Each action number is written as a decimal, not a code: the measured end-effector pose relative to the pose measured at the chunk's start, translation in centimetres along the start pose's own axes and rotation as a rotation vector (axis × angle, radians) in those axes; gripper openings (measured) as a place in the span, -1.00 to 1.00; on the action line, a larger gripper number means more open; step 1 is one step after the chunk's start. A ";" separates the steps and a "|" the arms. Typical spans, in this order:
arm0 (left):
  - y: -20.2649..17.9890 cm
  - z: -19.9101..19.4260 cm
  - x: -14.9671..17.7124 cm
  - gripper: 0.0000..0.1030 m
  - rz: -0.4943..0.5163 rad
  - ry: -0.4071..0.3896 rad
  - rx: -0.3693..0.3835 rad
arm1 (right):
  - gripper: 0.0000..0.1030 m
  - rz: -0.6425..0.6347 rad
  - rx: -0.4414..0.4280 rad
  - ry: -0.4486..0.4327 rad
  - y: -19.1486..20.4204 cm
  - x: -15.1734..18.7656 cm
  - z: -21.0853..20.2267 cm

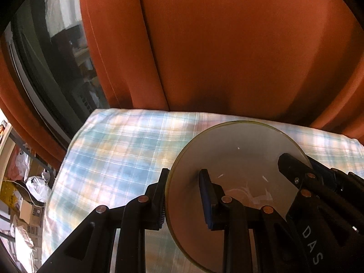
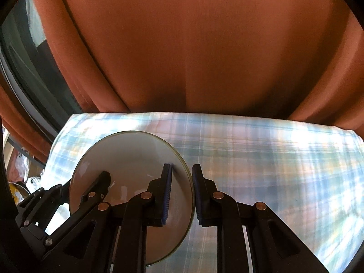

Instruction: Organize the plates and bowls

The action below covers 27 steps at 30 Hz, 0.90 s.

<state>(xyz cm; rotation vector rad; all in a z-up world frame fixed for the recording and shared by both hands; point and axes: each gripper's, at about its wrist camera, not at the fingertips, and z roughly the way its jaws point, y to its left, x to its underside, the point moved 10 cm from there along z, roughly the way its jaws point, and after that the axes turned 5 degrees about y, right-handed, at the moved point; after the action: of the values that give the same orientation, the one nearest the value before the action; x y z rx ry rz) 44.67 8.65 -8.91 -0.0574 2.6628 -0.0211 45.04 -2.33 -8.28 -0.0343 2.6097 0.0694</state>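
Behind tools (image 1: 184,195), bowl (image 1: 238,159) base hidden, probably.

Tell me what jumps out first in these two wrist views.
The white bowl, low in both views, is clamped at opposite rims by both grippers: the left gripper on one side, the right gripper on the other. Under it lies a pale plaid cloth. An orange curtain fills the upper half behind, with a dark window at its left edge.
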 end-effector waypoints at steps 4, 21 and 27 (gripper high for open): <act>0.3 -2.8 0.4 -0.52 0.010 -0.032 0.014 | -0.57 0.007 0.010 -0.035 0.5 0.7 -3.3; -1.7 -9.8 5.6 -0.52 0.150 -0.103 0.143 | -0.57 0.090 0.135 -0.120 -1.3 7.7 -13.5; -3.3 -11.1 7.8 -0.52 0.176 -0.091 0.188 | -0.57 0.123 0.180 -0.116 -3.0 11.1 -15.8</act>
<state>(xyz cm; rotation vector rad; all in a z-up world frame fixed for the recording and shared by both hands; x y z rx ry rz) 32.76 5.04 -2.56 0.2308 2.5525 -0.2056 27.61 -6.34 -0.42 0.1890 2.4898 -0.1170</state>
